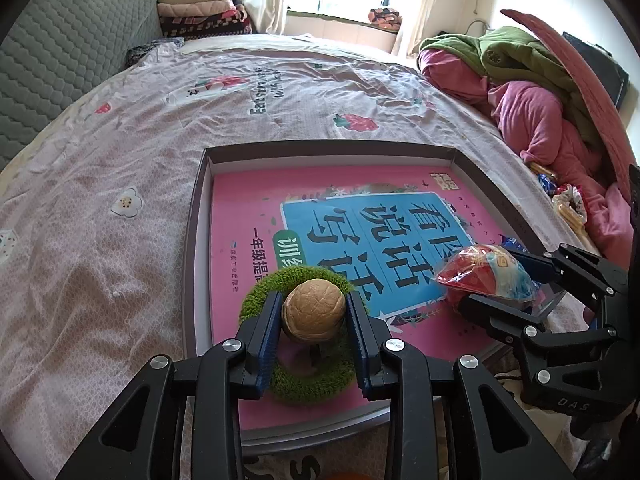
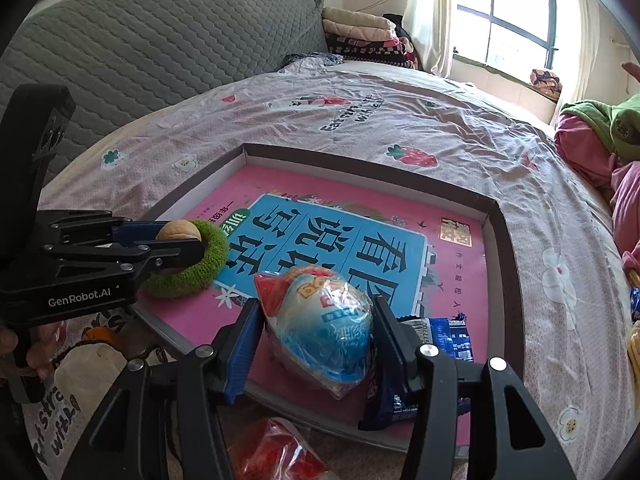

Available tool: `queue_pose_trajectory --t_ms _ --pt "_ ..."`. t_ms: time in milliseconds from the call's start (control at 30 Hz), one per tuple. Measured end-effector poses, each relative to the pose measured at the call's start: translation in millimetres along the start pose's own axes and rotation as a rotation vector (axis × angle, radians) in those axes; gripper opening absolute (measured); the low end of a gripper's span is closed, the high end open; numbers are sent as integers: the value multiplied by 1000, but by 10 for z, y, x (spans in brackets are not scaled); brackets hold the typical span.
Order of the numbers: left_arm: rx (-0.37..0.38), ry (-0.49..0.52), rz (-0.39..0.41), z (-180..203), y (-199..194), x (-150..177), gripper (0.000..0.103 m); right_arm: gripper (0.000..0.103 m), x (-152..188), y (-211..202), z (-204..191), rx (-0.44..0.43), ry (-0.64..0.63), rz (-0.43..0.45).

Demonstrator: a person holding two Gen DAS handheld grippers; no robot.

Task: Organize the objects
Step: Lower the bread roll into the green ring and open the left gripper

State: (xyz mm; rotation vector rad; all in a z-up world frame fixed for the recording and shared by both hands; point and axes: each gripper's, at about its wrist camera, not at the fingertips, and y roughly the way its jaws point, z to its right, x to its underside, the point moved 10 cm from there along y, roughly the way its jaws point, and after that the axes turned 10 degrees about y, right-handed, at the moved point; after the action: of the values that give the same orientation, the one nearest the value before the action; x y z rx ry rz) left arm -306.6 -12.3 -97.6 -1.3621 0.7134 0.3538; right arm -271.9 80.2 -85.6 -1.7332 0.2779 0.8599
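Note:
My left gripper [image 1: 314, 312] is shut on a brown walnut [image 1: 314, 310] and holds it over a green fuzzy ring [image 1: 316, 386] that lies on the pink book [image 1: 240, 232] inside a shallow grey box [image 1: 196, 216]. My right gripper [image 2: 316, 320] is shut on a red, white and blue wrapped snack packet [image 2: 320, 320] above the box's near right corner. The left gripper [image 2: 176, 246], walnut [image 2: 178, 231] and green ring [image 2: 200, 268] show at the left of the right wrist view. The right gripper [image 1: 512, 284] with the packet [image 1: 486, 272] shows at the right of the left wrist view.
The box [image 2: 504, 248] lies on a bed with a pink patterned sheet [image 1: 120, 184]. A dark blue snack packet [image 2: 452, 340] lies in the box under the right gripper. A red packet [image 2: 276, 452] lies in front of the box. Pink and green clothes [image 1: 532, 92] are piled at the right.

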Motion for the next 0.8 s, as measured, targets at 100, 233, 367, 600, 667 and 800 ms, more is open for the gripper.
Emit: queue_pose_trajectory --t_ms 100,233,367,600,667,800 --pt "1 -3 -2 2 2 7 33 55 17 -12 -49 -10 -24 -6" --pt "-1 5 7 20 -25 -4 33 55 60 16 -122 -27 -56 -27" --pt "-2 10 5 34 -23 11 33 55 98 46 -111 -53 -22 -53" --pt "-4 3 2 9 -18 12 33 55 91 22 -119 -52 -26 -43" --pt "-6 2 3 6 -24 10 33 55 87 21 -118 -51 -24 -41" --pt "-6 5 2 13 -24 14 33 55 80 12 -104 -57 -7 -38"
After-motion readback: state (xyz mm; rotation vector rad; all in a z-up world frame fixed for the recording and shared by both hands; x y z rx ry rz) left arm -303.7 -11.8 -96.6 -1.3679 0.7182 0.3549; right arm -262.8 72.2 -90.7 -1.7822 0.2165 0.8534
